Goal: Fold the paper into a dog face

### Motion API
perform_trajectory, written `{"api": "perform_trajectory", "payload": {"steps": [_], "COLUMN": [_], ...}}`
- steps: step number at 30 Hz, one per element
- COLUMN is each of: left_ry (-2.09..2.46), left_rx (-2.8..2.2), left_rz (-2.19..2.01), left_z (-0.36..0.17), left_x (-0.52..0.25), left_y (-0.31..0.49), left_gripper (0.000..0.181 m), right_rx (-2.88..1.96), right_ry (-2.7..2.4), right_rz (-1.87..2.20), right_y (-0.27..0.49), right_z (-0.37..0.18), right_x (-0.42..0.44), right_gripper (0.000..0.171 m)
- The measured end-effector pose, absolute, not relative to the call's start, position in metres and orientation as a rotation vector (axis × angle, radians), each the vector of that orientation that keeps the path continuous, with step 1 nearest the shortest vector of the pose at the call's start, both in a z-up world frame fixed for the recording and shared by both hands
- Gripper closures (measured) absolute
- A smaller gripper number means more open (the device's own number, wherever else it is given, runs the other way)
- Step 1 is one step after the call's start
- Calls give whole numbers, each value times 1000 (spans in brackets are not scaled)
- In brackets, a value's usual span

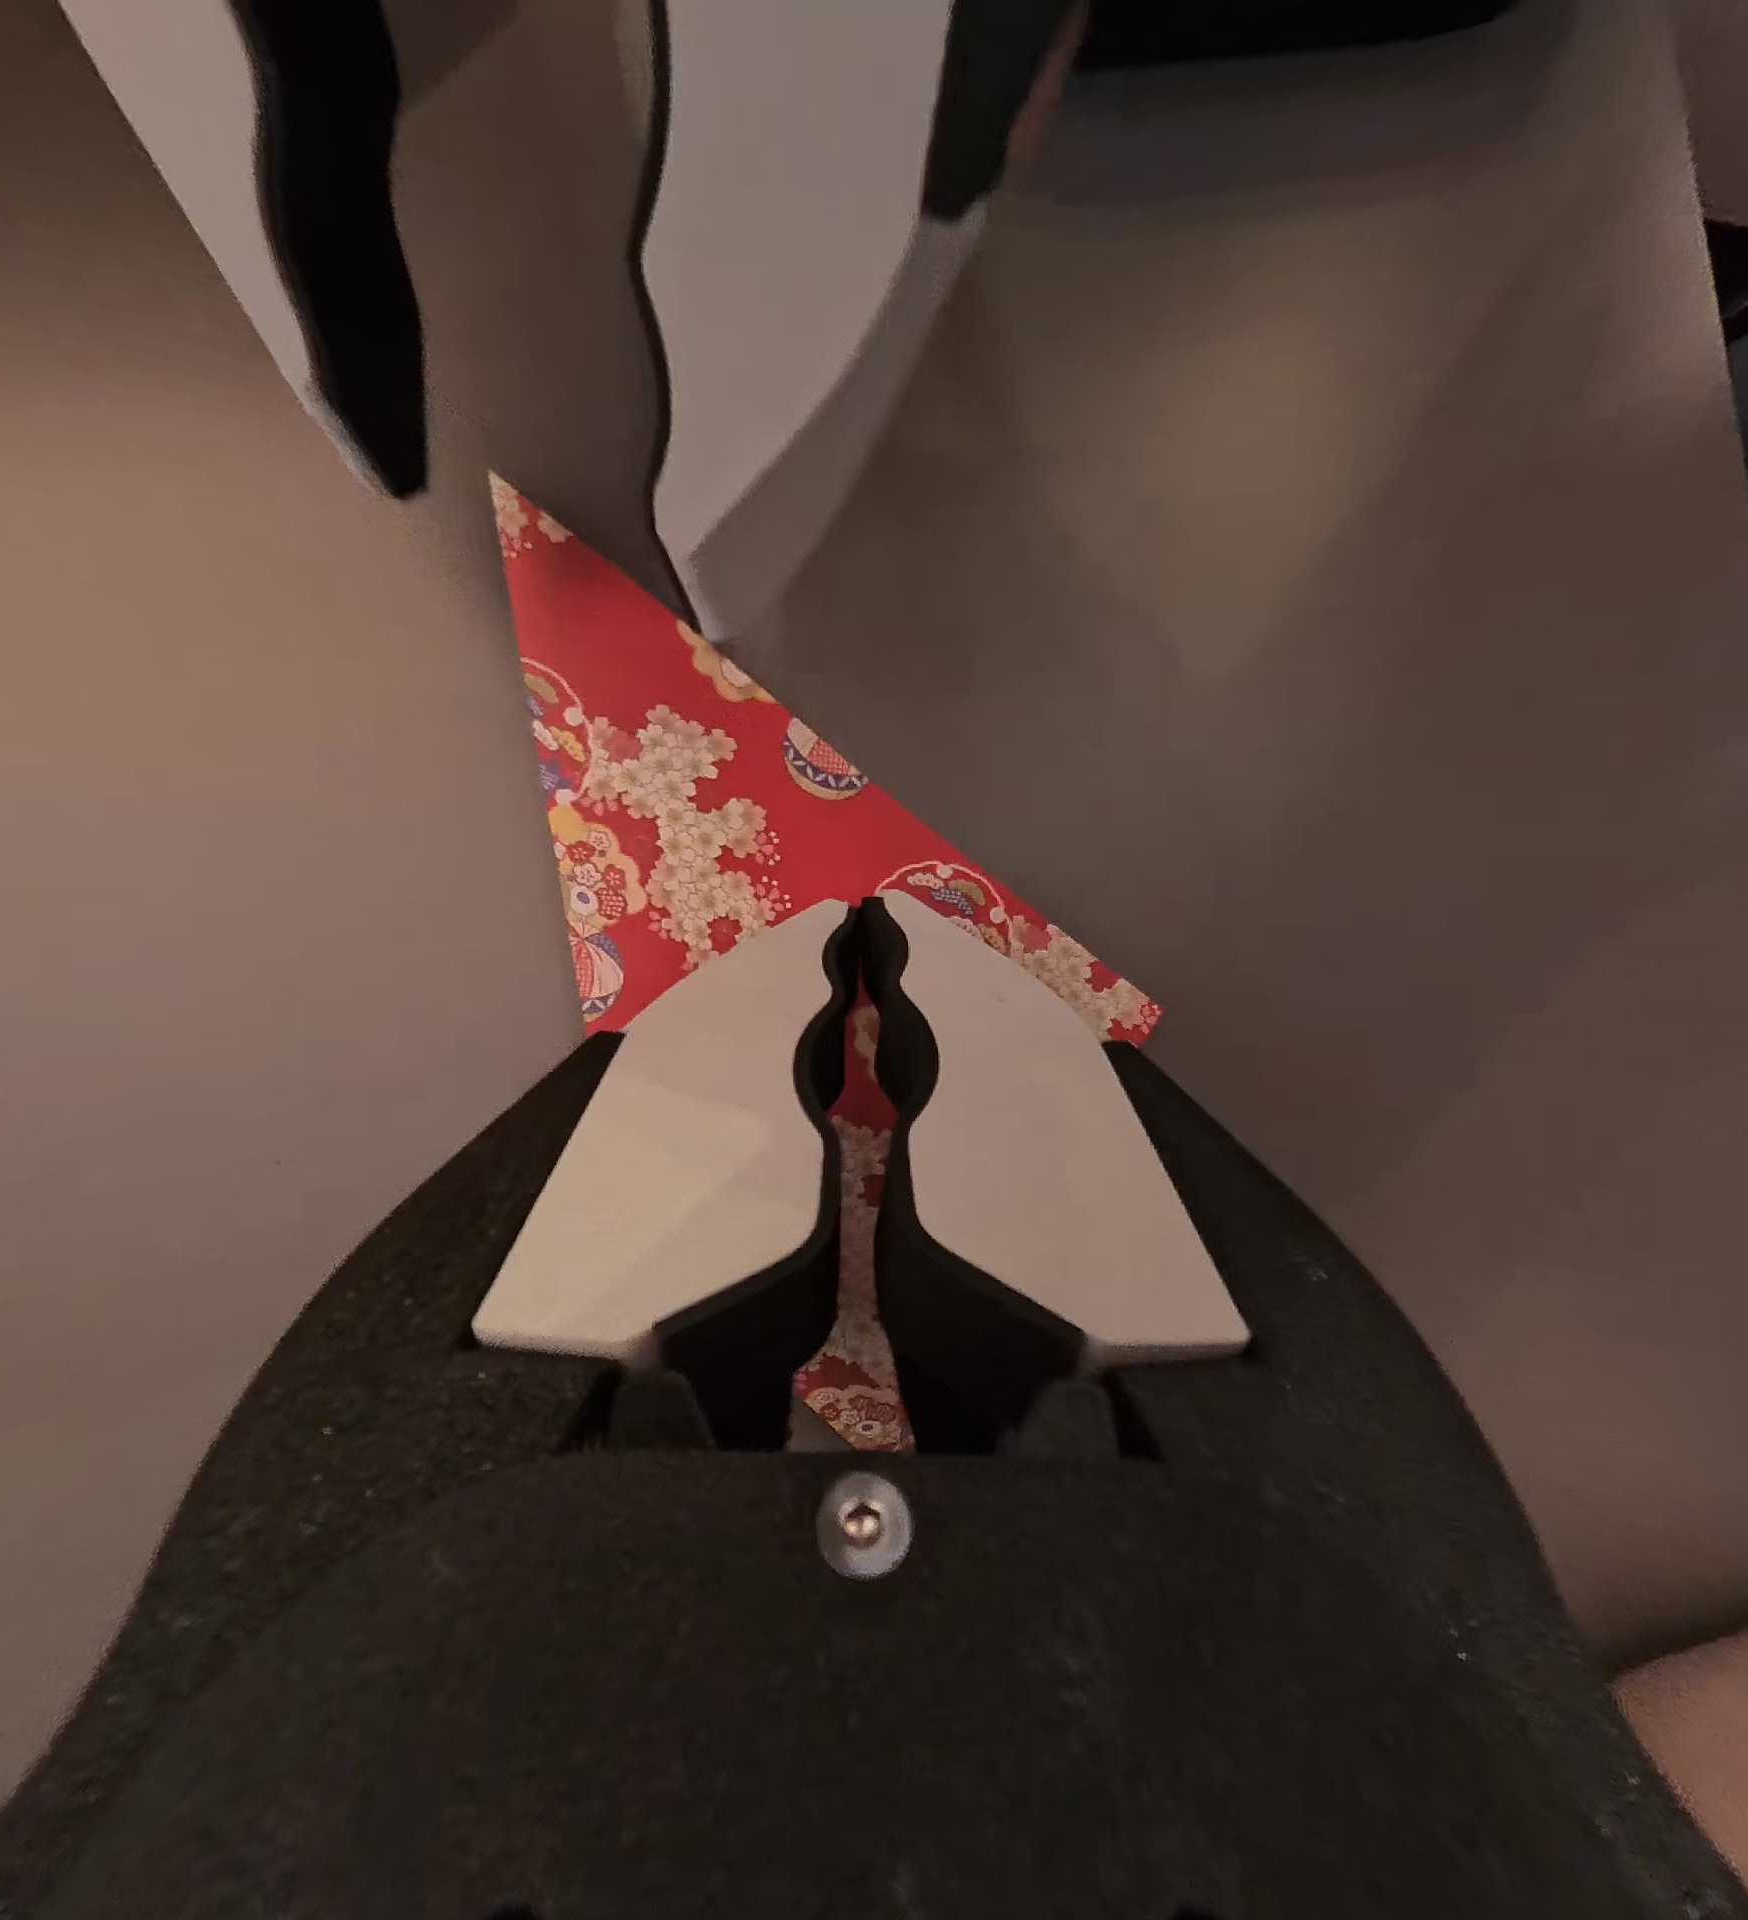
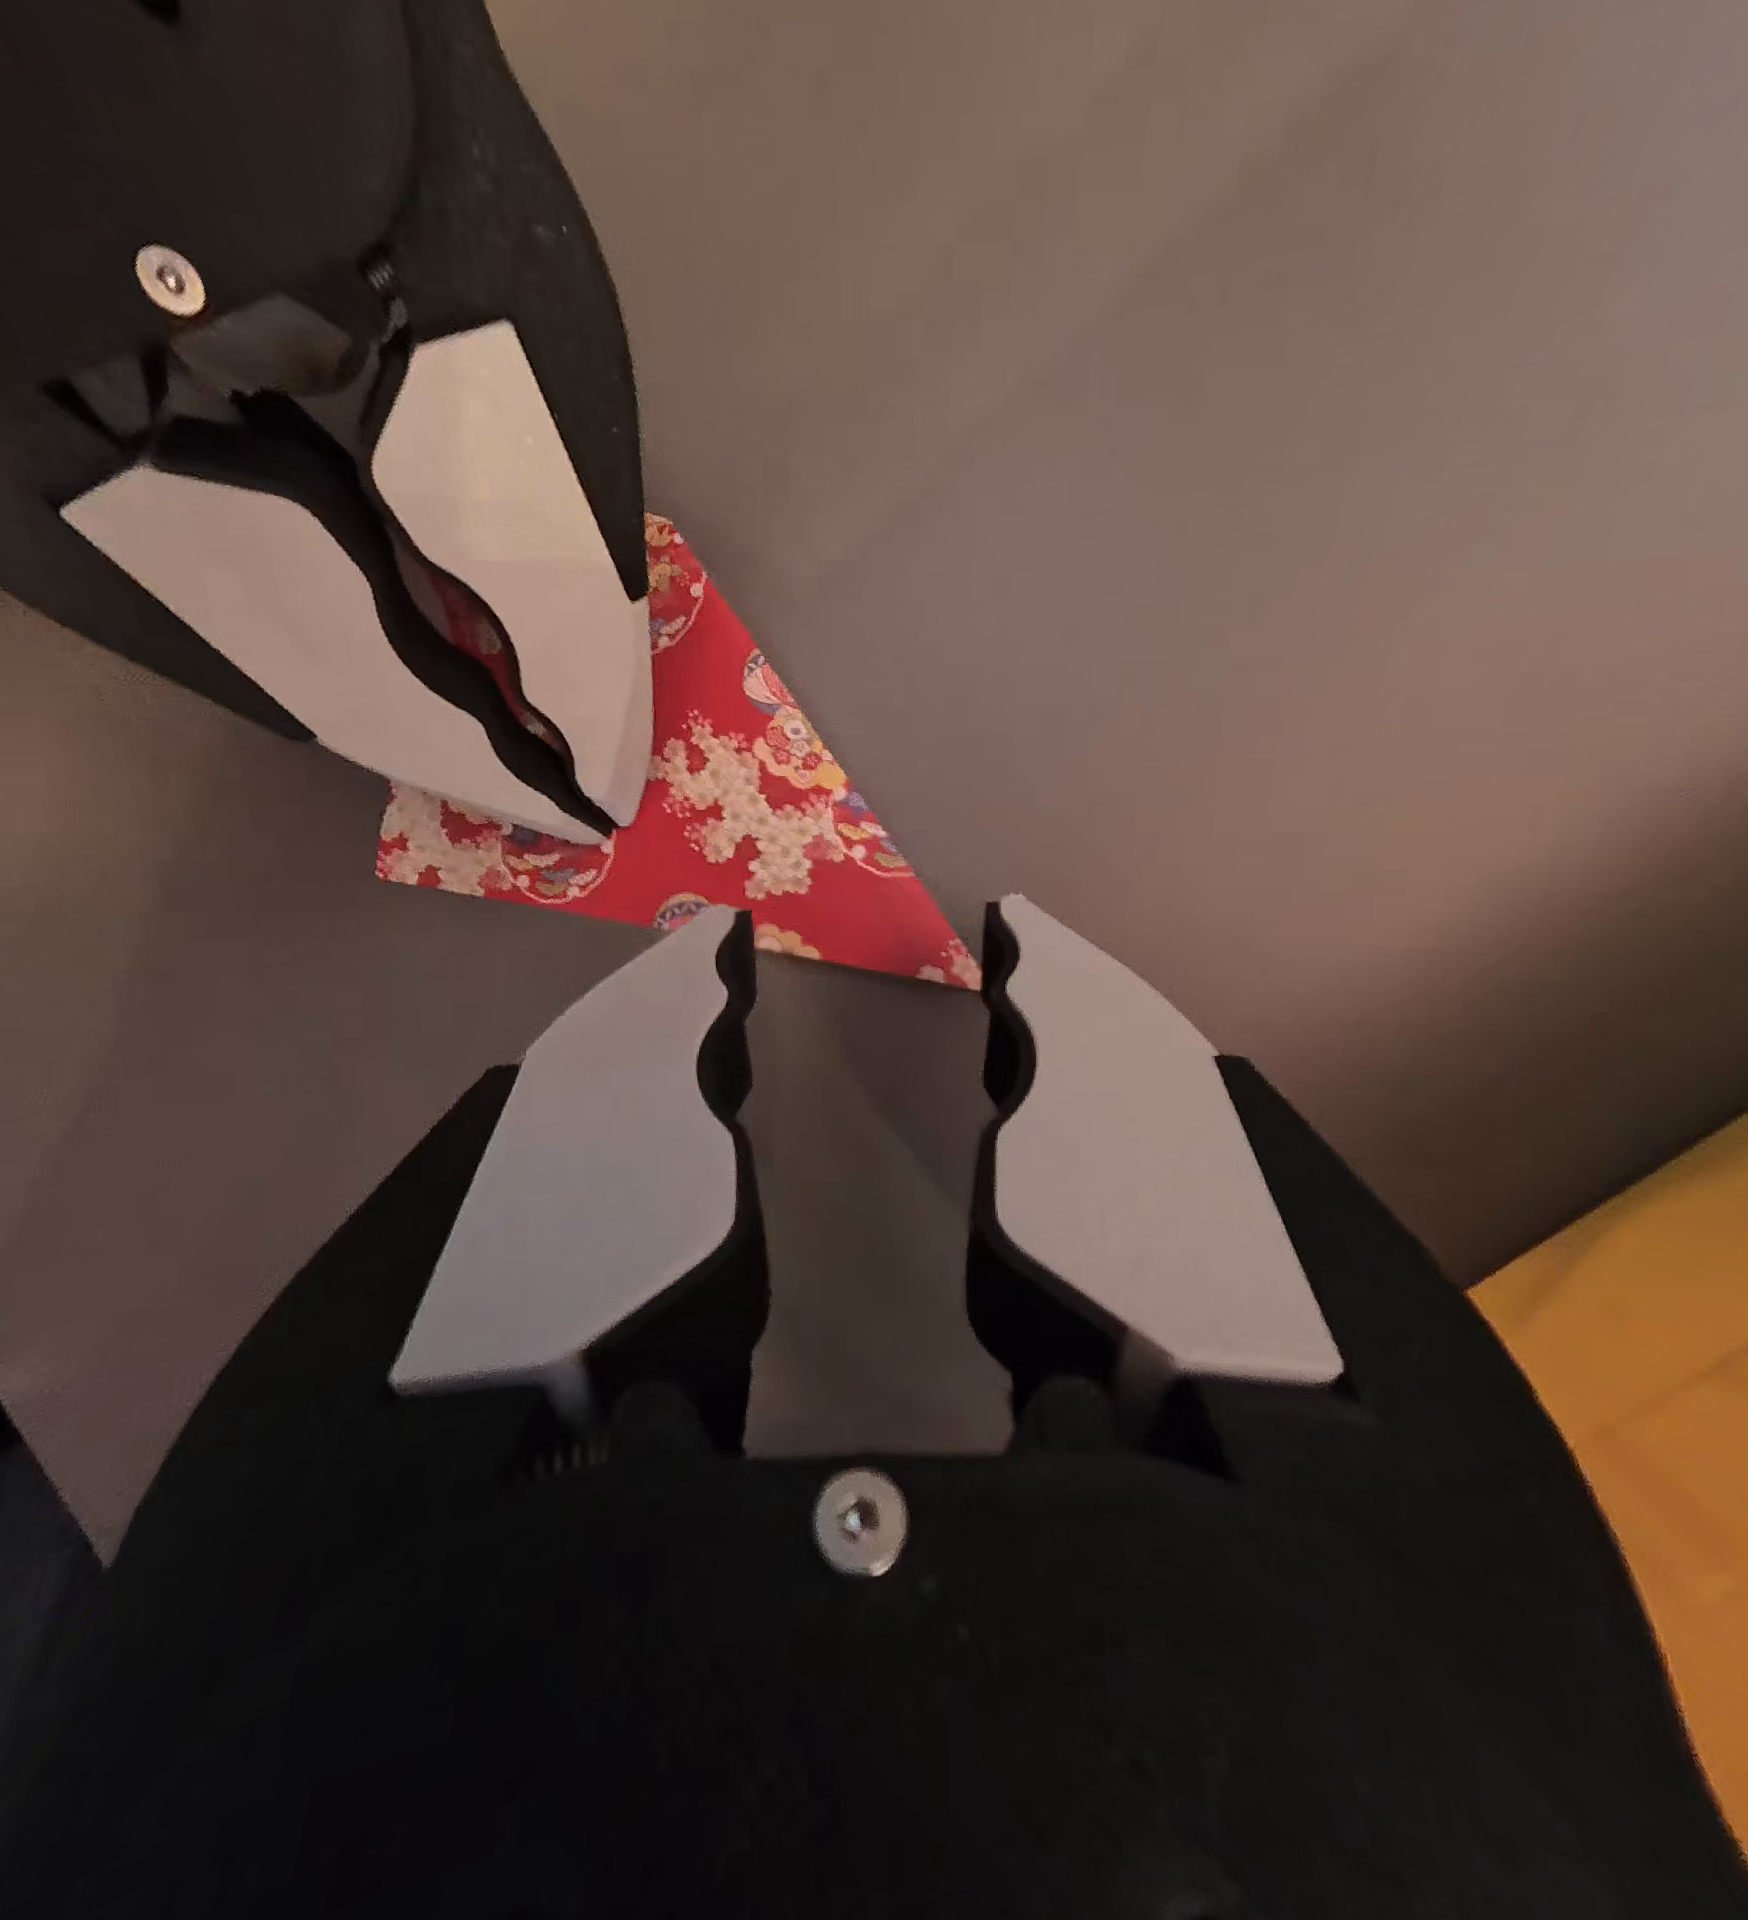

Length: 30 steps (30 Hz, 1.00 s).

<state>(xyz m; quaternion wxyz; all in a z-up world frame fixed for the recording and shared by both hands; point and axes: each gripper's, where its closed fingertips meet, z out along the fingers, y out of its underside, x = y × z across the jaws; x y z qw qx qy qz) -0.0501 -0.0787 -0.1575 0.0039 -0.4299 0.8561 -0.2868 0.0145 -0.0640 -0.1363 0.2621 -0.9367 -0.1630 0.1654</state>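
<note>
Spreading grey under everything, the bench (image 2: 1265, 520) carries the work, with a yellow surface (image 2: 1680, 1507) showing past its edge in the right wrist view. On the bench lies the paper (image 1: 704, 810), red with a flower pattern and already folded to a triangle. The left hand-held gripper (image 1: 862, 906) rests on the paper near one corner, its jaws drawn together; red shows in the gap behind the tips, but whether a layer is actually pinched I cannot tell. The right hand-held gripper (image 2: 865, 920) hangs just beside another corner with its jaws spread and nothing between them. My worry: if the right one tugs that corner while the left presses only lightly, the triangle may slide or the layers may shift, giving a crooked ear crease.
</note>
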Motion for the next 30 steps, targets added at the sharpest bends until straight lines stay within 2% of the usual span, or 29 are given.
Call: {"api": "perform_trajectory", "payload": {"steps": [1,7,20,27,30], "left_ry": [2684,2661,2656,2644,2645], "left_rx": [-1337,-1323,-1319,-1324,-1311], "left_rz": [-911,-991,-947,-995,-987], "left_z": [-157,-157,-158,-158,-158], "left_x": [-52,-52,-52,-52,-52], "left_y": [-78,-78,-78,-78,-78], "left_gripper": [181,181,181,181,181], "right_rx": [-2543,-2655,-2664,-2664,-2658], "right_ry": [-442,-495,-294,-241,-243], "right_rz": [457,431,942,998,889], "right_y": [-65,-74,-85,-82,-72], "right_z": [-138,-156,-132,-128,-125], "right_x": [15,18,-4,-7,-4], "right_gripper": [127,123,128,130,129]}}
